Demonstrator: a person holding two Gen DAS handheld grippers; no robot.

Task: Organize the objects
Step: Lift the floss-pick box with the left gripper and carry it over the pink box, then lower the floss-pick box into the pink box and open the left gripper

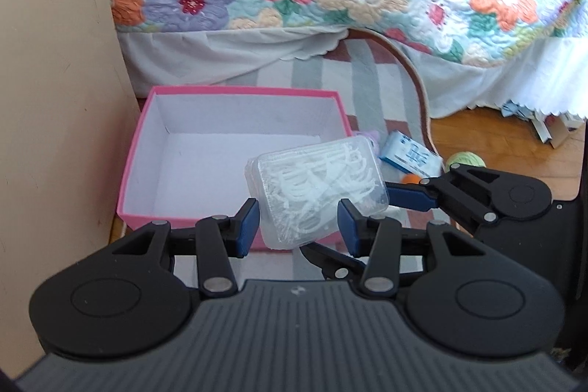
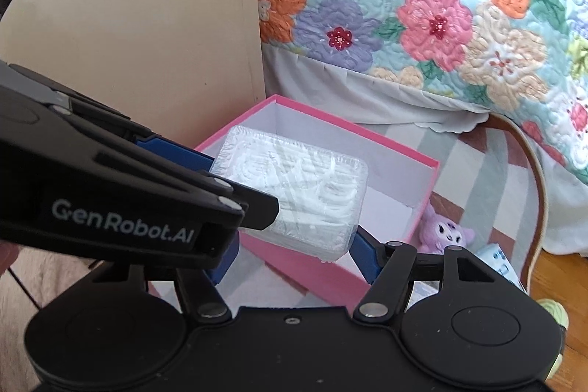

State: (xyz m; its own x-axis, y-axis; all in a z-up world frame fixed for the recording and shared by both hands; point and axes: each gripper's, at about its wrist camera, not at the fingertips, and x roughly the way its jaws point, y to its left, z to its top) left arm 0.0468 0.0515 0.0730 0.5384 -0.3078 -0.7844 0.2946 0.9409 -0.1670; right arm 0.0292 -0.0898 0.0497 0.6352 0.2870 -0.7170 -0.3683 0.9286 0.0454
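Now the pink box (image 1: pixel 235 149) sits open on the rug, the clear floss-pick case (image 1: pixel 316 193) hovers above its near-right corner, pinched by the left tool (image 1: pixel 297 223), right tool (image 2: pixel 294 259) flanking loosely; next, lower and release inside

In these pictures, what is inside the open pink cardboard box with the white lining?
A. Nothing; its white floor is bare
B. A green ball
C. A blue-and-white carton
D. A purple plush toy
A: the pink cardboard box shows only its bare white floor, while the clear plastic case of white floss picks is still held above its edge.
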